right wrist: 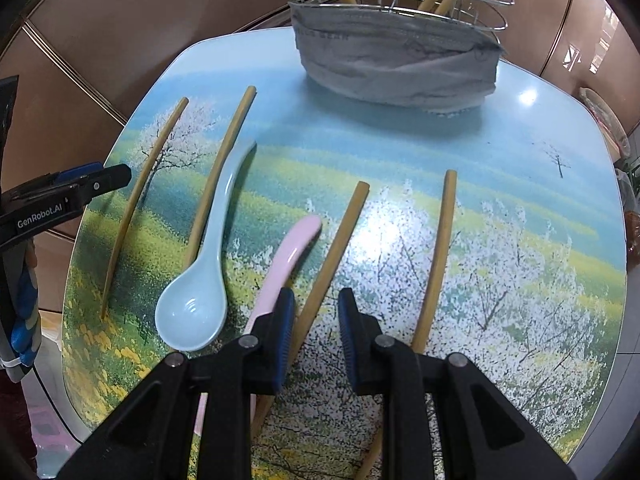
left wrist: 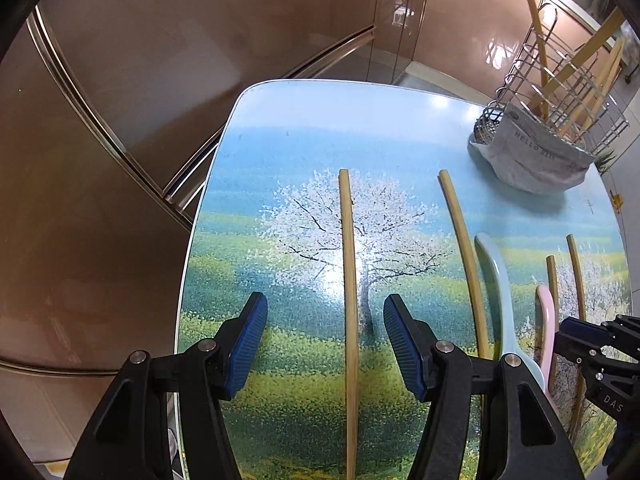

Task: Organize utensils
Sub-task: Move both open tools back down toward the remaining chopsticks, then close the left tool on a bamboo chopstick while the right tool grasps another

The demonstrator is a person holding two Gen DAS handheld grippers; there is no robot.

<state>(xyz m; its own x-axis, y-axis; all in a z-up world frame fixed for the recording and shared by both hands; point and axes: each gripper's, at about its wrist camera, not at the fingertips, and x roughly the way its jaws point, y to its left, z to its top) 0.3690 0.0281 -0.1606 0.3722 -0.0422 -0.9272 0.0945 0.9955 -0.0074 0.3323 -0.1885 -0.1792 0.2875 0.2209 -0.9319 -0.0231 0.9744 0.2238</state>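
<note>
Several bamboo chopsticks lie side by side on the picture-printed table (right wrist: 520, 152). My left gripper (left wrist: 326, 346) is open and empty, its jaws either side of the leftmost chopstick (left wrist: 348, 280), just above it. My right gripper (right wrist: 316, 340) is open and empty over another chopstick (right wrist: 340, 236), beside a pink spoon (right wrist: 288, 256). A light blue spoon (right wrist: 200, 292) lies left of that. The blue spoon (left wrist: 496, 288) and pink spoon (left wrist: 546, 328) also show in the left wrist view. A wire utensil basket (left wrist: 560, 96) wrapped in grey cloth holds several chopsticks at the table's far side.
Brown glossy cabinet doors (left wrist: 200, 60) stand behind and left of the table. The table's left edge (left wrist: 192, 240) lies close to my left gripper. The basket's grey cloth (right wrist: 396, 60) sits at the far middle in the right wrist view.
</note>
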